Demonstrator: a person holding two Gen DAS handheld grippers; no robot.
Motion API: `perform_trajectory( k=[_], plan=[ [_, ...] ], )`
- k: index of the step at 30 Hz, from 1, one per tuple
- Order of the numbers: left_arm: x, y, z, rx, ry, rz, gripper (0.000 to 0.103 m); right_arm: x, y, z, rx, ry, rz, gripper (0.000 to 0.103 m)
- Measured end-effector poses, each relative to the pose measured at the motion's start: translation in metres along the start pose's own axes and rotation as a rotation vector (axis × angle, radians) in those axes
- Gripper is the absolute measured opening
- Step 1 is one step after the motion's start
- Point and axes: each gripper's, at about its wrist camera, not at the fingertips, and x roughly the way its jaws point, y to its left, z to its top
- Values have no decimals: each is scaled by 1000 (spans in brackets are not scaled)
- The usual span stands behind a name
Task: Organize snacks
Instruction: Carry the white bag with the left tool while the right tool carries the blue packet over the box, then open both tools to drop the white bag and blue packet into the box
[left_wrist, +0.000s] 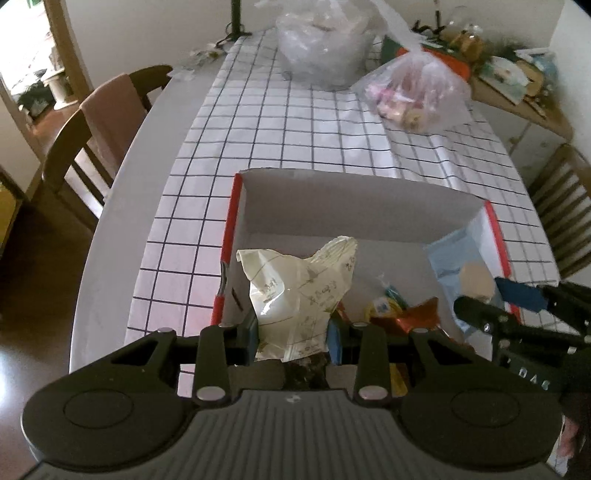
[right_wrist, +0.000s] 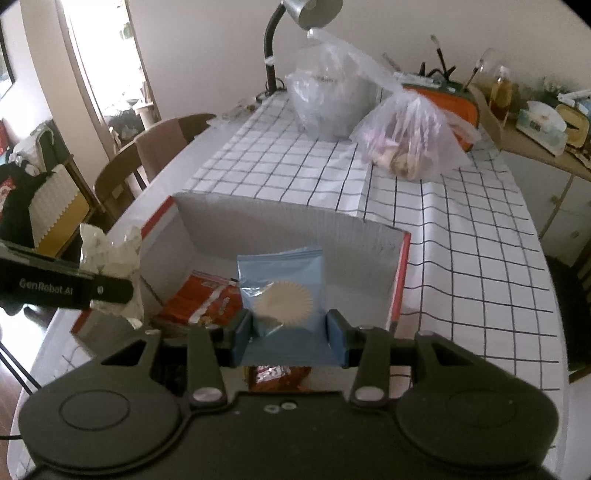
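1. The table (left_wrist: 122, 192) carries a grid cloth (left_wrist: 280, 129) running from 12 o'clock toward me, with a chair (left_wrist: 88, 147) at its 9 o'clock edge.
2. A red-edged box (left_wrist: 332, 206), open on top, sits on the cloth at the near end.
3. 2 plastic bags stand at the far end: a clear bag (right_wrist: 325, 103) at 12 o'clock and, touching it at 1 o'clock, a knotted bag (right_wrist: 410, 136) holding pale snacks.
4. A lamp (right_wrist: 310, 11) bends over the clear bag.
5. The left gripper (left_wrist: 293, 336) hangs above the box's 9 o'clock side, jaws clamped on a crumpled white packet (left_wrist: 299, 291).
6. The right gripper (right_wrist: 290, 339) hangs above the box's 3 o'clock side, jaws clamped on a blue packet (right_wrist: 284, 288) with a round pale biscuit printed on it.
7. Inside the box lies an orange packet (right_wrist: 199, 299) at 7 o'clock, plus small wrapped sweets (left_wrist: 384, 306) near the middle, too blurred to name.
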Motion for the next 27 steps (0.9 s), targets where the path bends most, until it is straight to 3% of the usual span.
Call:
perform_trajectory(
  k=[9, 22, 25, 27],
  plan=[
    [35, -15, 10, 51, 62, 32, 35, 40, 1, 0, -33, 70, 9, 42],
    [66, -16, 9, 56, 133, 45, 35, 63, -2, -3, -40, 120, 37, 42],
    [67, -17, 11, 55, 134, 50, 41, 61, -5, -3, -33, 120, 42, 43],
    [68, -17, 11, 55, 129, 49, 50, 59, -7, -3, -26, 117, 54, 44]
  ],
)
